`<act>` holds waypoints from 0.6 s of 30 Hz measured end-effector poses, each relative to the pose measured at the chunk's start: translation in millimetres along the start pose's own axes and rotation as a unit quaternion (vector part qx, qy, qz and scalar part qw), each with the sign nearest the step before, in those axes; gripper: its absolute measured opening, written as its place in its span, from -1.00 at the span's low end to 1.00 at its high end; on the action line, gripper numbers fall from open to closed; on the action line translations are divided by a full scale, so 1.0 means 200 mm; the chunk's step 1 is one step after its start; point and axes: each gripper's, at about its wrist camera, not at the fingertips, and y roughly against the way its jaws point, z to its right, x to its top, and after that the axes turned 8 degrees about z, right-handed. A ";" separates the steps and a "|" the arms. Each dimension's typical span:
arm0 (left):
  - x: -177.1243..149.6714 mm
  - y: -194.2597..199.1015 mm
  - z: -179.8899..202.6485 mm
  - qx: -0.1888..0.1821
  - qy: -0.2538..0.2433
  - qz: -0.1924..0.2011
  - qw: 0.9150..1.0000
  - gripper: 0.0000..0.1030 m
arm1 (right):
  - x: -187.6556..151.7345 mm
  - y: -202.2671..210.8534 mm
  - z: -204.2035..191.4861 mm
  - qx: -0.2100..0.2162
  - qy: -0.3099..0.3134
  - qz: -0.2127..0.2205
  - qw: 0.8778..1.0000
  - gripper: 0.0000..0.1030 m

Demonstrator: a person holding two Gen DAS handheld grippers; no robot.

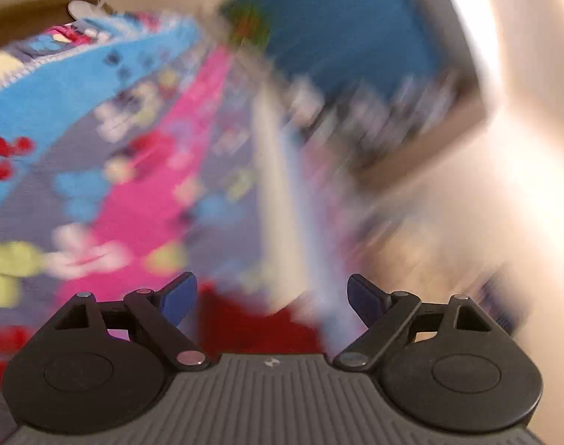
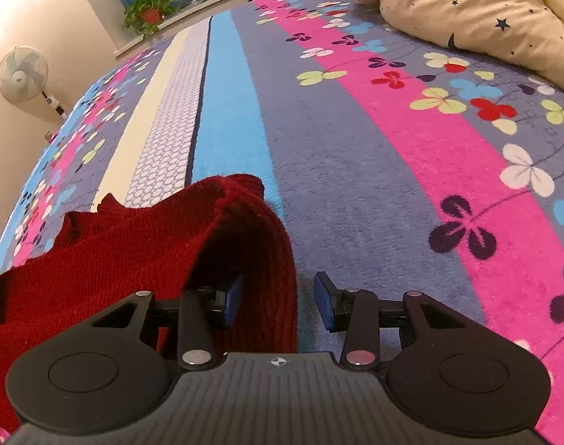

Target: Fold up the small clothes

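A dark red knitted garment [image 2: 141, 244] lies bunched on the striped flowered bedspread [image 2: 356, 155], at the lower left of the right wrist view. My right gripper [image 2: 278, 302] is open; a fold of the red knit lies between its fingers, against the left finger [image 2: 232, 298]. The left wrist view is badly blurred by motion. My left gripper [image 1: 272, 296] is wide open, with a red patch of the garment [image 1: 252, 326] low between its fingers. I cannot tell if it touches the cloth.
A cream duvet with dark stars [image 2: 478, 11] is heaped at the upper right. A standing fan [image 2: 22, 72] and a potted plant [image 2: 150, 9] are by the wall beyond the bed. A blue curtain [image 1: 341, 18] shows in the left wrist view.
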 end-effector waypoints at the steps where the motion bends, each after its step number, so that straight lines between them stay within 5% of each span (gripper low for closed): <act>1: -0.03 -0.04 0.02 0.036 -0.057 -0.042 0.997 0.76 | 0.00 0.00 0.00 0.000 -0.001 0.000 1.000 -0.15; 3: -0.09 -0.07 0.05 0.069 -0.140 -0.079 0.985 0.75 | 0.00 0.00 0.00 0.001 -0.003 0.001 1.000 -0.15; 7: -0.11 -0.02 0.04 0.050 -0.177 -0.100 0.978 0.75 | 0.01 0.00 0.01 0.004 -0.007 0.003 1.000 -0.15; 12: -0.29 -0.08 0.09 0.075 -0.273 -0.153 0.947 0.75 | 0.02 -0.02 0.00 0.008 -0.008 0.001 1.000 -0.15; 14: -0.36 -0.13 0.16 0.061 -0.314 -0.136 0.937 0.75 | 0.02 -0.03 -0.01 0.010 -0.006 -0.001 1.000 -0.15; 18: -0.41 -0.18 0.26 0.058 -0.340 -0.037 0.938 0.75 | 0.03 -0.06 -0.01 0.013 -0.008 -0.005 1.000 -0.15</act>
